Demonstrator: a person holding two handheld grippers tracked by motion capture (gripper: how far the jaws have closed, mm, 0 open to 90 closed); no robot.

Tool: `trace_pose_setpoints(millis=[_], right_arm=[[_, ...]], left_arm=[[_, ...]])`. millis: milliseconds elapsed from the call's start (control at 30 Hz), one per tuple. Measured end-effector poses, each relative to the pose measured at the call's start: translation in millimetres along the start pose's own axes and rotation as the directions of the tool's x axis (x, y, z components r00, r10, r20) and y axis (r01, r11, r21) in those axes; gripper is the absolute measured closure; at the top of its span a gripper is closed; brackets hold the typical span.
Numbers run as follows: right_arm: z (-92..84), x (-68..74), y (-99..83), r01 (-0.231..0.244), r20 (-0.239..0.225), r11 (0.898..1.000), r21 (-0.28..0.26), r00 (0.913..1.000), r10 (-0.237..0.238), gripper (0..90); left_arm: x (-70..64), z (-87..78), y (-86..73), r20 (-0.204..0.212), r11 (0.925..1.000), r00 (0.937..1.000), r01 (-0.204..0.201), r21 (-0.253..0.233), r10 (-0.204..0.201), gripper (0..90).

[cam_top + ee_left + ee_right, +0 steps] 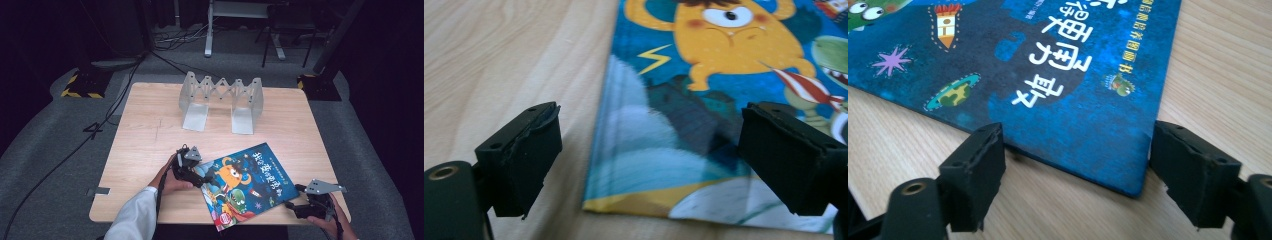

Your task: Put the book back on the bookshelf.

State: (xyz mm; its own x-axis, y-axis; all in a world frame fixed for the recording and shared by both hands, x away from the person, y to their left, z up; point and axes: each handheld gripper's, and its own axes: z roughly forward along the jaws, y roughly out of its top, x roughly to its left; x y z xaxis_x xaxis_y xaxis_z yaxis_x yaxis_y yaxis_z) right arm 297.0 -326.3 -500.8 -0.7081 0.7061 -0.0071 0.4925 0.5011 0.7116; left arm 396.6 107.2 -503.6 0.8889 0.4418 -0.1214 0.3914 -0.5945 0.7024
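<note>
A picture book (245,182) with a blue cover and an orange monster lies flat and askew near the table's front edge. My left gripper (200,179) sits at the book's left corner, held by a hand in a white sleeve. In the left gripper view its jaws stand open (649,165), one over bare wood and one over the cover (704,100). My right gripper (292,205) is at the book's lower right corner. In the right gripper view its jaws are open (1075,165), and the corner of the book (1048,65) lies between them.
A grey folding book rack (221,100) stands at the far side of the wooden table (150,130). Cables run over the grey floor on the left, and stand bases sit beyond the table's far corners.
</note>
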Motion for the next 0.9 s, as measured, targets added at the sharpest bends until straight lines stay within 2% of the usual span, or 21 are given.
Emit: trace_pose_setpoints(millis=[67,167,333,533,667,900], right_arm=[[4.0,1.2,4.4,-0.002,0.005,1.0,0.004,1.0,0.002,22.1],[8.2,1.8,8.5,0.001,0.001,1.0,0.004,1.0,-0.001,21.8],[20.8,2.1,21.1,0.0,0.002,1.0,0.006,1.0,0.0,21.8],[38.4,3.8,39.2,-0.018,0.022,1.0,0.008,0.9996,0.018,23.0],[56.3,6.1,56.4,-0.041,0.044,0.999,-0.003,0.9982,0.041,25.1],[79.3,6.3,78.2,-0.07,0.078,0.998,-0.009,0.9944,0.07,24.1]], left_arm=[[-3.8,-2.0,-1.5,0.018,0.9996,0.9995,-0.025,0.012,0.025,10.8],[-5.7,-5.9,-4.0,0.008,0.9994,0.9998,-0.02,0.03,0.02,9.3],[-7.6,-24.9,-25.8,0.009,0.9997,0.9997,-0.021,0.012,0.021,9.5],[-15.1,-46.8,-50.3,-0.012,1.0,0.9999,-0.002,0.002,0.002,9.5],[-19.3,-61.0,-65.6,-0.02,1.0,0.9998,0.006,-0.001,-0.006,9.5],[-27.6,-72.0,-78.1,-0.031,0.9997,0.9993,0.023,-0.004,-0.023,9.8]])
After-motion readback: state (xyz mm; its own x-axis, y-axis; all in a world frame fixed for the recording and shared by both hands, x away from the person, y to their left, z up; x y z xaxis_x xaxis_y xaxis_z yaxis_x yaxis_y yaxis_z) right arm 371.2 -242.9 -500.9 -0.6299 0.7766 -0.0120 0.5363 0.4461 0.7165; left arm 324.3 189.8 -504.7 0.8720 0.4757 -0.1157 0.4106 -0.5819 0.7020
